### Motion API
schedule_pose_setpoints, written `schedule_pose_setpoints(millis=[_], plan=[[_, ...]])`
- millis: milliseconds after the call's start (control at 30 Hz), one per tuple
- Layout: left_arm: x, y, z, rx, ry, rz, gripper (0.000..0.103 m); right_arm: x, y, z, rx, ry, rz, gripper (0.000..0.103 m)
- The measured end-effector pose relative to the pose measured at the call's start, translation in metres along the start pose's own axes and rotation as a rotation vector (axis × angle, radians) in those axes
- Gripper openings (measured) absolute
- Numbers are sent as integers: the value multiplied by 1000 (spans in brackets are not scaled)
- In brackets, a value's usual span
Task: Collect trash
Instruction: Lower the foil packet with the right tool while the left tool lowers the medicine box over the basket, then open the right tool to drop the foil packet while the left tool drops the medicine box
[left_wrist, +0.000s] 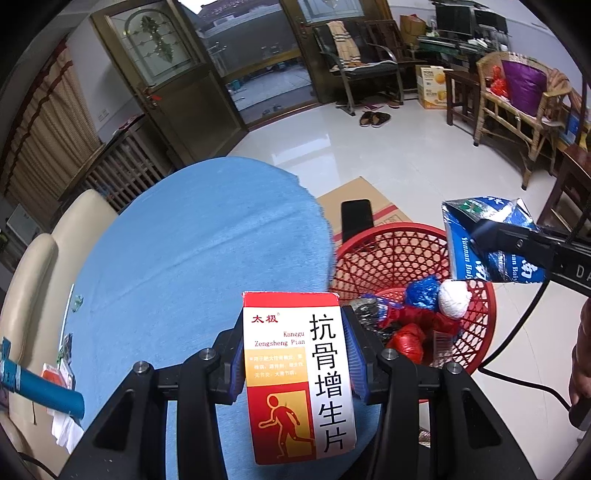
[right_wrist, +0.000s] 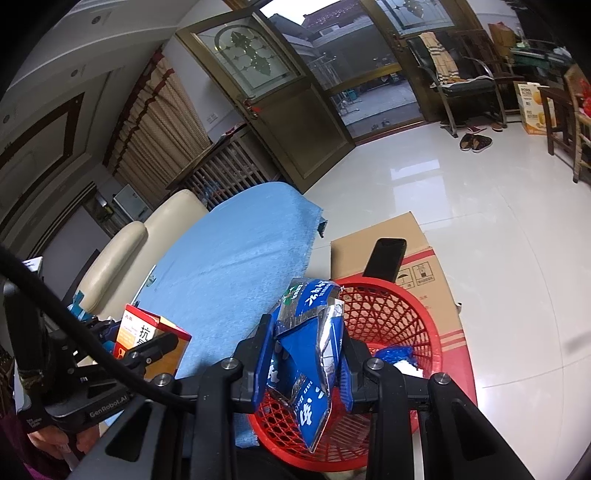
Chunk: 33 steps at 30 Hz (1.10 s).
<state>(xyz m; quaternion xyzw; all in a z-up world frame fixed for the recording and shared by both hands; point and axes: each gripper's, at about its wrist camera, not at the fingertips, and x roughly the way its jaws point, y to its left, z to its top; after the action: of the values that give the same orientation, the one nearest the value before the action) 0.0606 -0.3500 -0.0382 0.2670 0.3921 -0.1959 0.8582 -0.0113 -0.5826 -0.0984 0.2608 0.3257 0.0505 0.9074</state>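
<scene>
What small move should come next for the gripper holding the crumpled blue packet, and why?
Probably open the right gripper to drop the blue packet. It is clamped between the pads and hangs over the red basket, which already holds other trash.

the medicine box (left_wrist: 295, 373) is printed cardboard with a smooth, slightly glossy coat. the blue packet (right_wrist: 310, 354) is crumpled foil-lined wrapper, shiny silver inside (creases catch the light). the red basket (left_wrist: 406, 254) is moulded plastic lattice, glossy. the surface (left_wrist: 192, 236) wears a blue cloth, matt and nappy, frayed at its edge. the left hand-held gripper (left_wrist: 297, 363) is matt black plastic with ribbed blue pads and bright metal screw heads. the cardboard box (right_wrist: 413, 236) is plain brown and matt. the floor (left_wrist: 369, 155) is polished pale tile, mirror-glossy.
</scene>
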Motion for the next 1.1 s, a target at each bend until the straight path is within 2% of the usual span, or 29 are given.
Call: schedule_pose_setpoints(millis=[467, 667, 833, 1033, 1100], plan=[[19, -26, 14, 36, 18, -101, 47, -7, -28, 4, 70, -22, -39, 33], [34, -35, 18, 16, 38, -210, 47, -6, -34, 5, 108, -35, -48, 33], [52, -35, 21, -41, 63, -353, 49, 1, -40, 5, 154, -48, -59, 33], [67, -36, 17, -80, 87, -428, 52, 23, -52, 3, 230, -11, -57, 34], [70, -34, 15, -86, 96, -436, 58, 28, -54, 2, 255, 2, -49, 34]])
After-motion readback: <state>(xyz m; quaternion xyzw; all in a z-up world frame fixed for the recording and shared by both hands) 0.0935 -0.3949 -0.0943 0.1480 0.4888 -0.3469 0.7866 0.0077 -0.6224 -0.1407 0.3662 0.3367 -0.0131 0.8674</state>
